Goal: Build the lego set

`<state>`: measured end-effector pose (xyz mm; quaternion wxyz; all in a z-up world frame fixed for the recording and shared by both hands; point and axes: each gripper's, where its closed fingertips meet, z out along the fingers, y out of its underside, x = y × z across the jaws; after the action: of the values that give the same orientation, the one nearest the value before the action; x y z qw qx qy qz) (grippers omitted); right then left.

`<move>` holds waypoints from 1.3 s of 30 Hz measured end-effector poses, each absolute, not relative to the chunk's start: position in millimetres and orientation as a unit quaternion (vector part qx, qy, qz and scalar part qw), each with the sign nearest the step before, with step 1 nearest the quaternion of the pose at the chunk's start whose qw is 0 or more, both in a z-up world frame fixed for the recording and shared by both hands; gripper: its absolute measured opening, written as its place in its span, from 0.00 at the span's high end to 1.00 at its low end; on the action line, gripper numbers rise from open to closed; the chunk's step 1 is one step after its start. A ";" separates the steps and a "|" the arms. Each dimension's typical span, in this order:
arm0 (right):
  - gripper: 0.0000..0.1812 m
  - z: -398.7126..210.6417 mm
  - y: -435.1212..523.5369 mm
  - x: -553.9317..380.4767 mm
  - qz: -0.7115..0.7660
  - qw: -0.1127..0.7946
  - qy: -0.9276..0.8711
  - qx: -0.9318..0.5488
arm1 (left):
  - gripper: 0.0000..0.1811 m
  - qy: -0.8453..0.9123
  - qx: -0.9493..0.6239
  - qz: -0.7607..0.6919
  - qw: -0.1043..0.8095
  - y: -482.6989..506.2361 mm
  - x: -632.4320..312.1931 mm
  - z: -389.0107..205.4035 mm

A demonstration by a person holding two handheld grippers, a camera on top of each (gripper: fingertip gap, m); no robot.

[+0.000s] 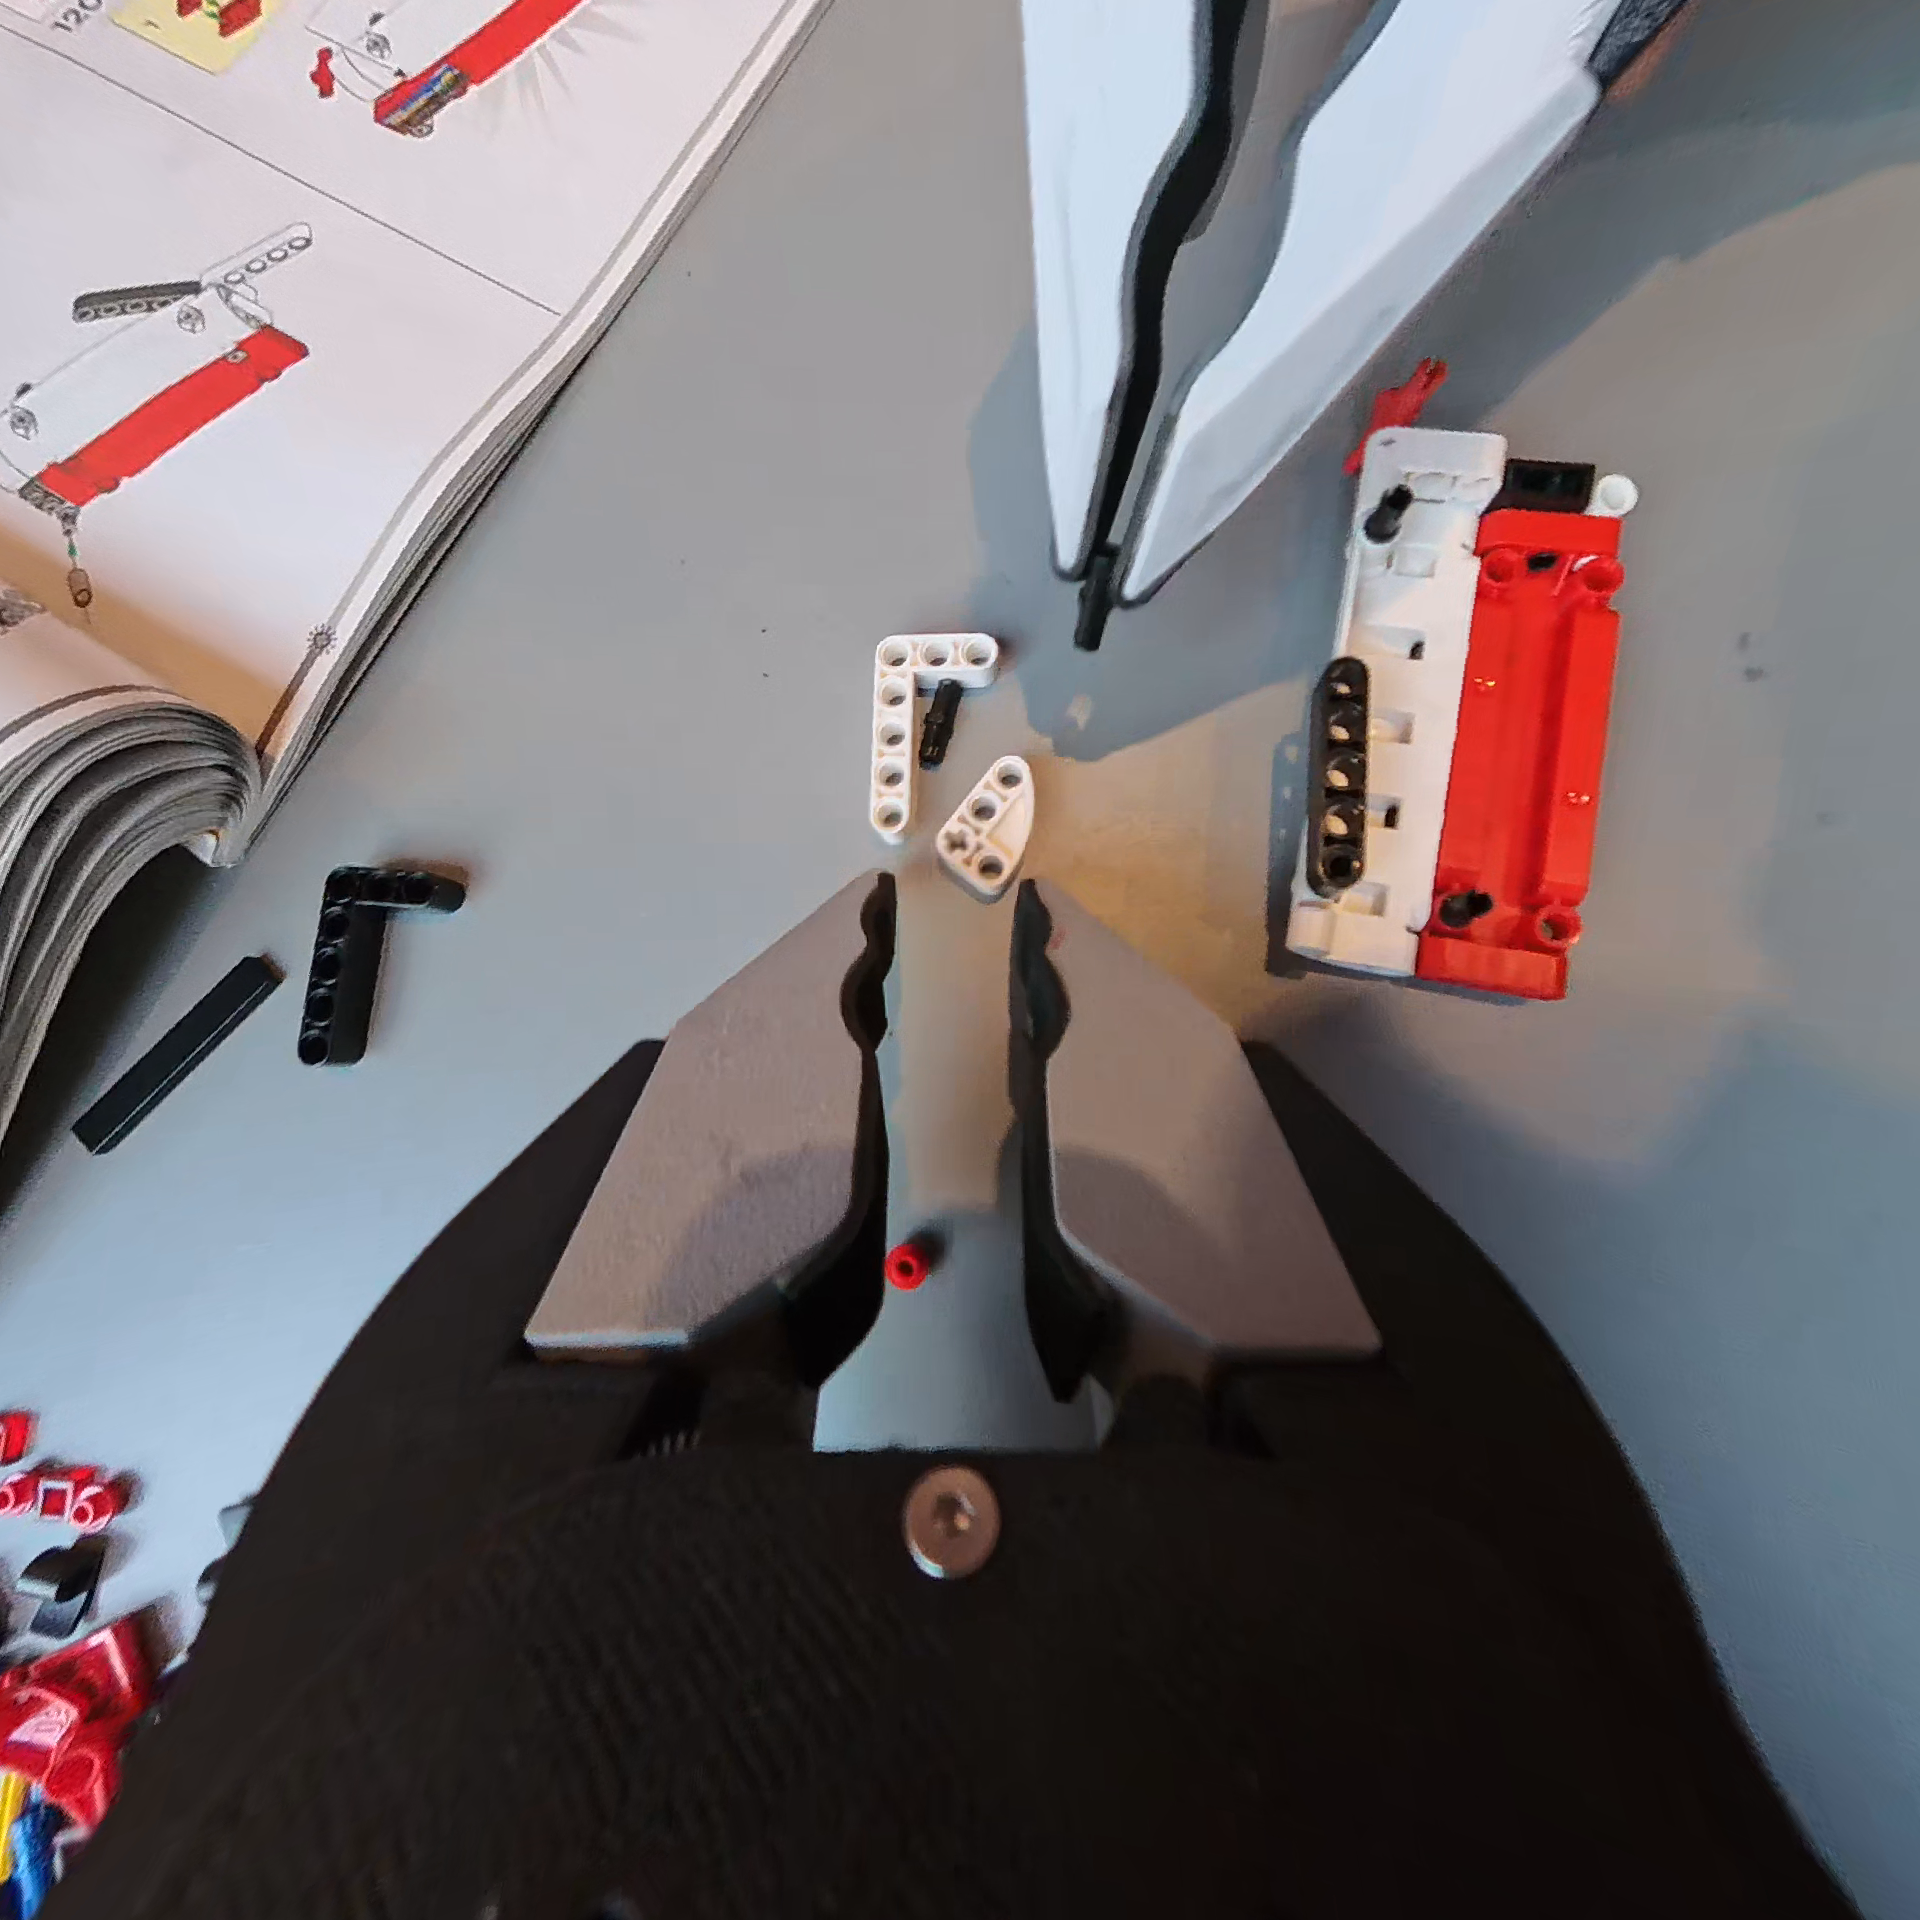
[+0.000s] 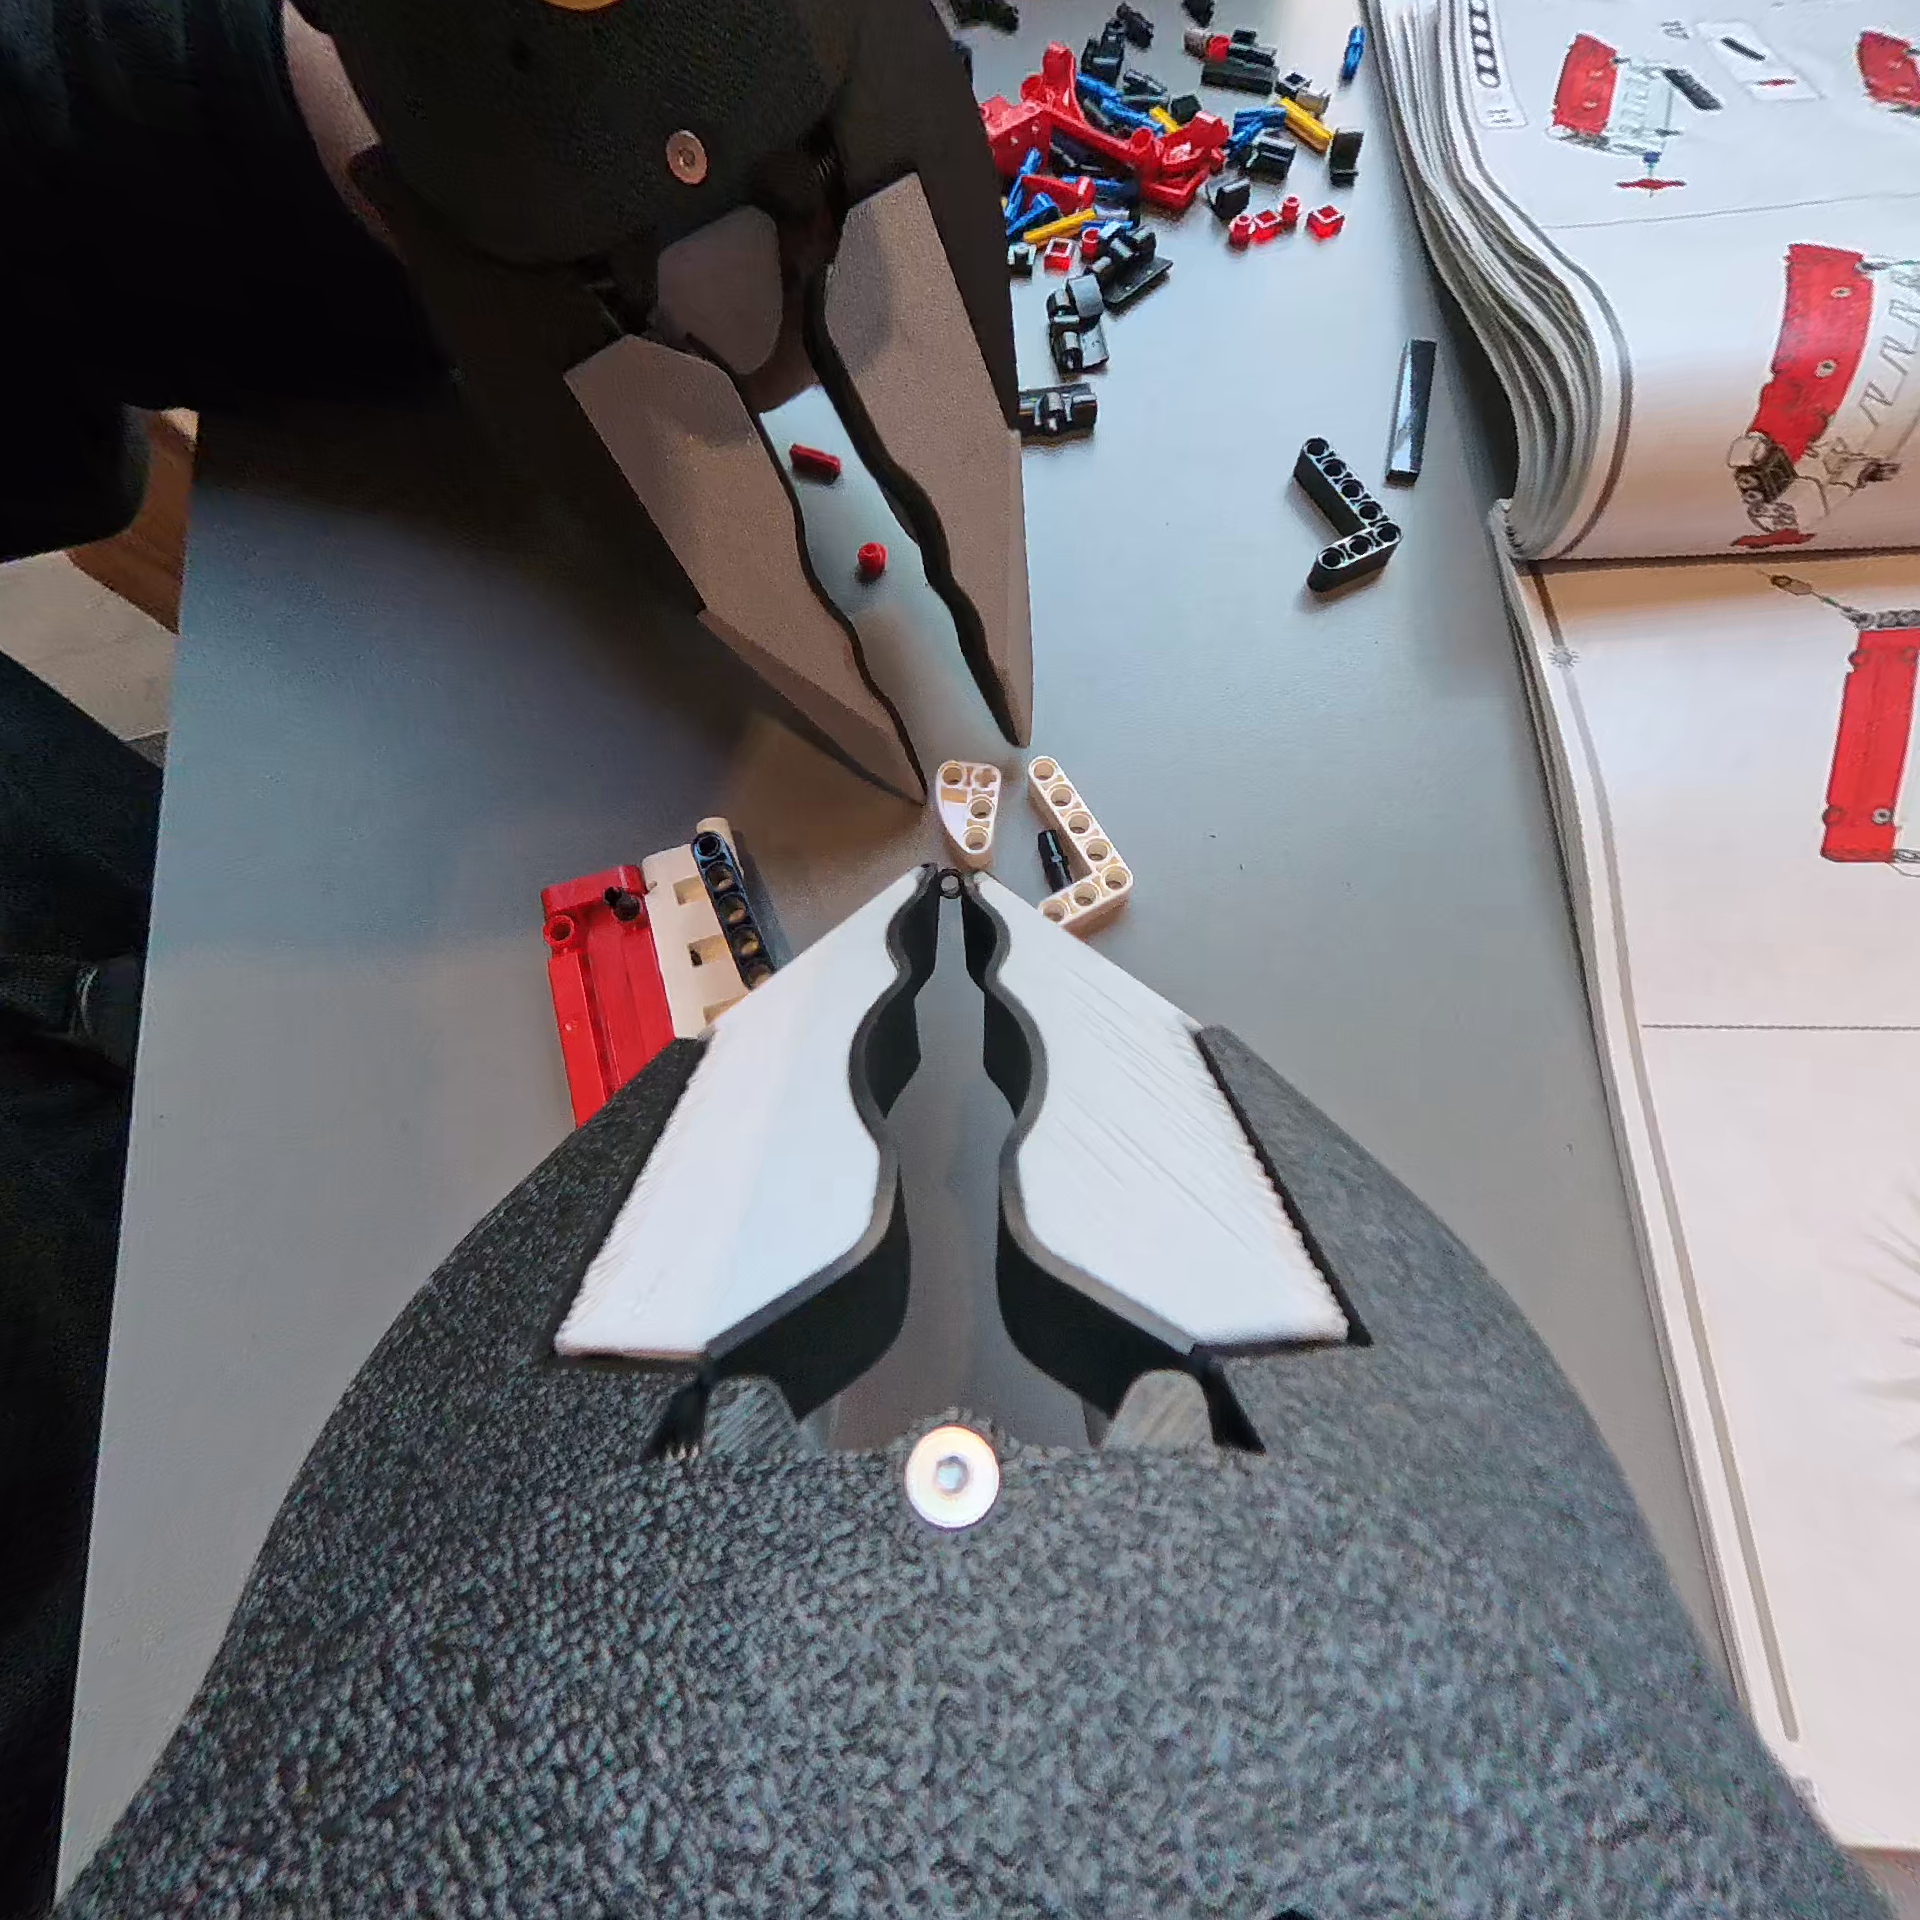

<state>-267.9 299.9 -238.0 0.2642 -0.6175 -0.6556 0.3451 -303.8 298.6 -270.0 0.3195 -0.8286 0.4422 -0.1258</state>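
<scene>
Left tool (image 1: 951,883): grey wedge fingers (image 1: 748,1122), wavy black inner pads, smooth black housing, one silver screw. Right tool (image 2: 948,883): white ribbed fingers (image 2: 769,1174), black pads, pebbled black housing, silver screw. Possibly a dark sleeve (image 2: 135,208) behind.

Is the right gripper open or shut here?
Shut. The right gripper has its white jaws pinched on a black pin that sticks out past the tips.

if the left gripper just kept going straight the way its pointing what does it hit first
Most likely the small white rounded-triangle lego plate, which lies on the grey table just past the open left gripper, slightly toward one fingertip. Beyond it lies the white L-shaped holed beam. Height above the table is unclear.
</scene>
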 end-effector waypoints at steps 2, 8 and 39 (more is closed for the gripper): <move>0.98 -237.4 301.2 -265.5 0.347 0.267 -0.652 -0.620 | 0.88 0.435 -0.832 -0.135 0.317 297.8 -306.4 -268.2; 0.98 -240.8 304.2 -263.7 0.344 0.269 -0.645 -0.626 | 0.88 0.430 -0.832 -0.178 0.301 287.9 -294.5 -268.4; 0.98 -248.6 306.4 -277.5 0.324 0.242 -0.667 -0.625 | 0.88 0.382 -0.840 -0.248 0.294 292.1 -278.3 -262.4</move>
<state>-277.5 306.4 -248.6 0.2422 -0.6252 -0.6673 0.3242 -278.3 292.1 -262.4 0.2942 -0.8405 0.3816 -0.2477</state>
